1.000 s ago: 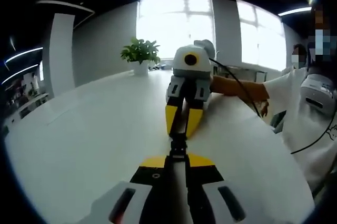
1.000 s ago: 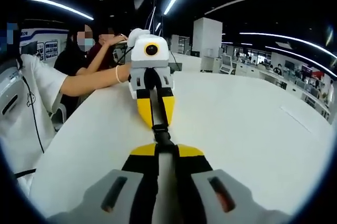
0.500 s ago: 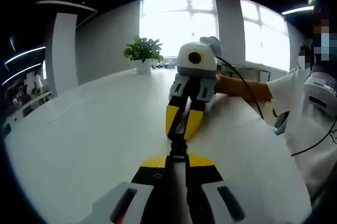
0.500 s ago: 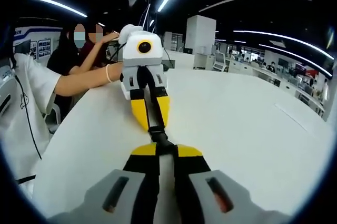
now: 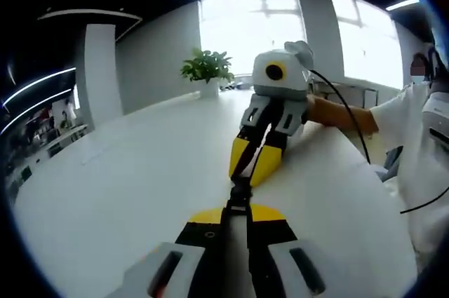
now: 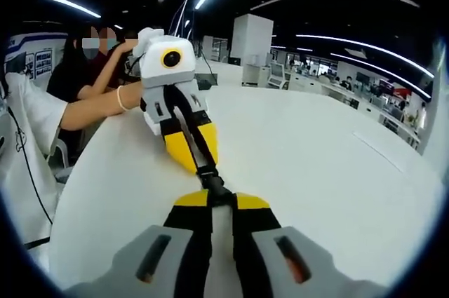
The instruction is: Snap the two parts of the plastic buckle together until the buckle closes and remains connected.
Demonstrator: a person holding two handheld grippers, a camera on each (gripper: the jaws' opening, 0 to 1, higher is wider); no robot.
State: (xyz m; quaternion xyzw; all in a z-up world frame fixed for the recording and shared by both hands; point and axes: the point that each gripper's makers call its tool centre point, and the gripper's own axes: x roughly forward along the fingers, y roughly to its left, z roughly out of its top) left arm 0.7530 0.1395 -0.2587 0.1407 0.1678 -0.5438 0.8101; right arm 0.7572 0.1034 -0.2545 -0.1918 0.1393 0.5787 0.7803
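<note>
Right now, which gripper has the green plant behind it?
The right gripper, in the left gripper view: the potted plant stands on the table behind it. Behind the left gripper sit people instead.

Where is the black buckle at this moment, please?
The black buckle hangs above the white table, low in the centre of both views, gripped between the tips of the left hand-held gripper and the right hand-held gripper.

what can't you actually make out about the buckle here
- Latch state: in the left gripper view the black buckle is a sliver between the left gripper and right gripper; the jaws cover its ends.
- Same in the right gripper view: buckle too small to judge.
- Straps: hidden between the jaws.
</note>
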